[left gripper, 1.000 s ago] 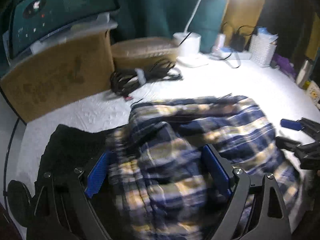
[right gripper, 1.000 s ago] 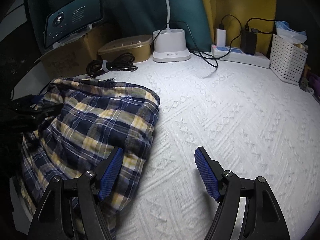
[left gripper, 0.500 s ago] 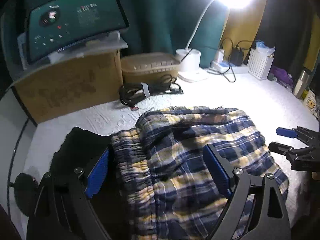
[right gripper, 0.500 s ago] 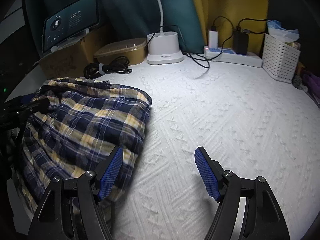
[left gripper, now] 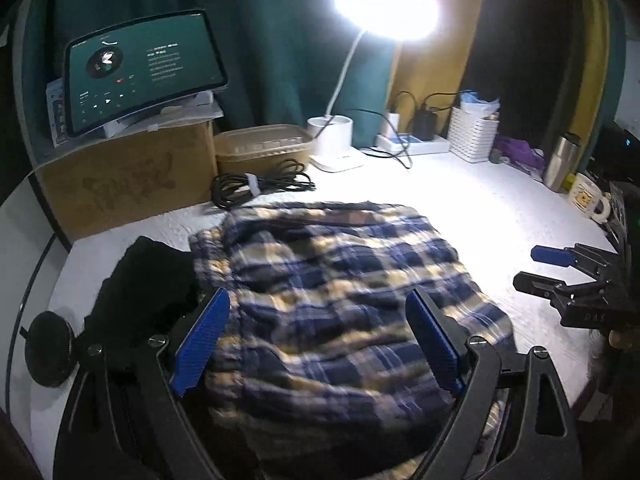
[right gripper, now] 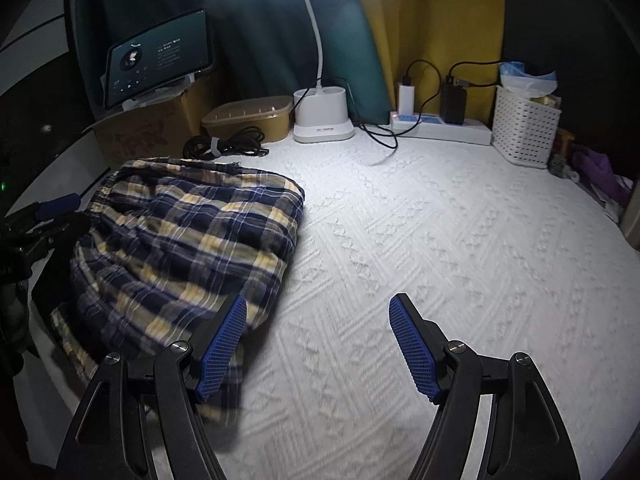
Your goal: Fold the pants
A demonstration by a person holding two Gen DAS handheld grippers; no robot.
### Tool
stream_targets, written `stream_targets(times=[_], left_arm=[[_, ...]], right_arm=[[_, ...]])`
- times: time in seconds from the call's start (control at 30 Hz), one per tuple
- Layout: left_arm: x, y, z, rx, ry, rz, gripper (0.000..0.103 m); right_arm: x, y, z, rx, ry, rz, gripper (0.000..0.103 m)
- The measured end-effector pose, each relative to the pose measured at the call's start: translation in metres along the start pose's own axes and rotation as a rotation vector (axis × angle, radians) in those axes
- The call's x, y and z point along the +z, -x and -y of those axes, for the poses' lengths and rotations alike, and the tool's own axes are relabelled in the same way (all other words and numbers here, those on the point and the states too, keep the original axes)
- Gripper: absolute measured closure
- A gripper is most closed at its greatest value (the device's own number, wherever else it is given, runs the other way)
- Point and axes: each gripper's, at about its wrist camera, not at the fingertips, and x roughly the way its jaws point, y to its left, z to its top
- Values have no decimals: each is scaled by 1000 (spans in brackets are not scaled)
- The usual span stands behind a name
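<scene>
I have pulled both grippers back and up from the plaid pants [left gripper: 340, 280]; my left gripper [left gripper: 316, 344] and right gripper [right gripper: 316, 348] stand released, empty, so this fold looks finished.

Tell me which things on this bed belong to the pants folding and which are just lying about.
Job:
plaid pants
left gripper, open
right gripper, open

Lying about:
black garment
coiled cable
desk lamp
tablet
cardboard box
white basket
power strip
</scene>
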Motion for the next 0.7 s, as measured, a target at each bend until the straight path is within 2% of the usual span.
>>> stream_targets(times=[0.43, 0.7], left_arm=[[-21, 34, 53, -16, -56, 107, 14], [-30, 55, 93, -91, -94, 152, 14]], right_arm=[[-27, 68, 13, -67, -24, 83, 27], [-45, 108, 28, -117, -54, 127, 27]])
